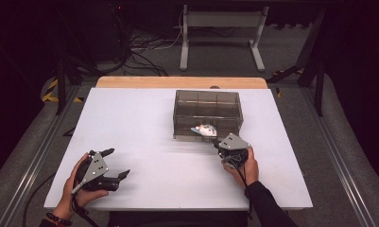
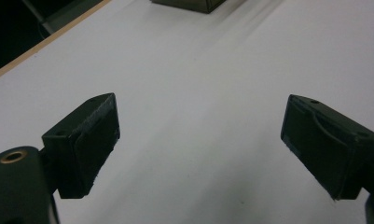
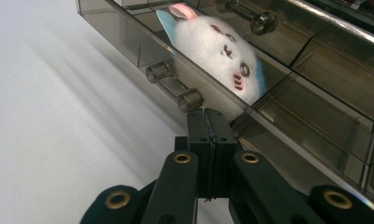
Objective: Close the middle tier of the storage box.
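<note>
text: none legible | labels/brands/numbers: none legible | signs: yellow-and-black hazard stripes (image 1: 50, 91) on the floor at far left, wordless | smoky clear box (image 1: 207, 113) on the counter (image 1: 144, 142): no print | plush toy (image 3: 222, 51): stitched face marks only, no letters

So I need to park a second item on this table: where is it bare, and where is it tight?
The white table is bare left of the smoky plastic box, and between the open left gripper and the shut right gripper. It is crowded at the box front, where the right gripper sits by the plush toy.
</note>
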A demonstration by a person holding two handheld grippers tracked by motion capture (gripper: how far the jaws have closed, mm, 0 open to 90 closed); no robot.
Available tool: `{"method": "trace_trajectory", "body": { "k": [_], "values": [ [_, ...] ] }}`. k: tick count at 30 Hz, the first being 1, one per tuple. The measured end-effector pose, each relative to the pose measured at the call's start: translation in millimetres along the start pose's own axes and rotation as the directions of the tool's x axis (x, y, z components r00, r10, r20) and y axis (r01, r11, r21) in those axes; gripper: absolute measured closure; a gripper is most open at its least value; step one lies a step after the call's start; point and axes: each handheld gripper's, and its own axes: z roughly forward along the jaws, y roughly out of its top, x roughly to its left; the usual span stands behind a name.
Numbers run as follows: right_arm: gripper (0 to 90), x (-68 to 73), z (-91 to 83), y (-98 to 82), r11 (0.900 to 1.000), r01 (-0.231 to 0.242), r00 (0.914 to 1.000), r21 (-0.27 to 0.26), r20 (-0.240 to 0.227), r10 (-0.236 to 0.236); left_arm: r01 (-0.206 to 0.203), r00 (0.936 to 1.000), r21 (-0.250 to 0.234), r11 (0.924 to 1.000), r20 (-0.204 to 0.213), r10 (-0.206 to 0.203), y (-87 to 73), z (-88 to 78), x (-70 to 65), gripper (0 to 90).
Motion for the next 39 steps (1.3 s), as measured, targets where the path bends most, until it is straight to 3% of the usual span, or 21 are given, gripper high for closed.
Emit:
{"method": "trace_trajectory", "body": {
  "k": [14, 39],
  "values": [
    [90.0, -2.5, 3.8, 5.7, 0.999, -0.014, 0.9997, -0.029, 0.018, 0.015, -0.007, 1.0, 0.019, 0.9998, 0.005, 0.007, -0.1, 3.7, -1.4, 12.9],
    [90.0, -7.9, 17.3, 10.2, 0.999, -0.02, 0.9959, -0.025, 0.087, 0.023, -0.002, 1.0, 0.017, 0.9999, -0.002, 0.002, -0.7, 3.8, -0.1, 12.8]
  ]
}}
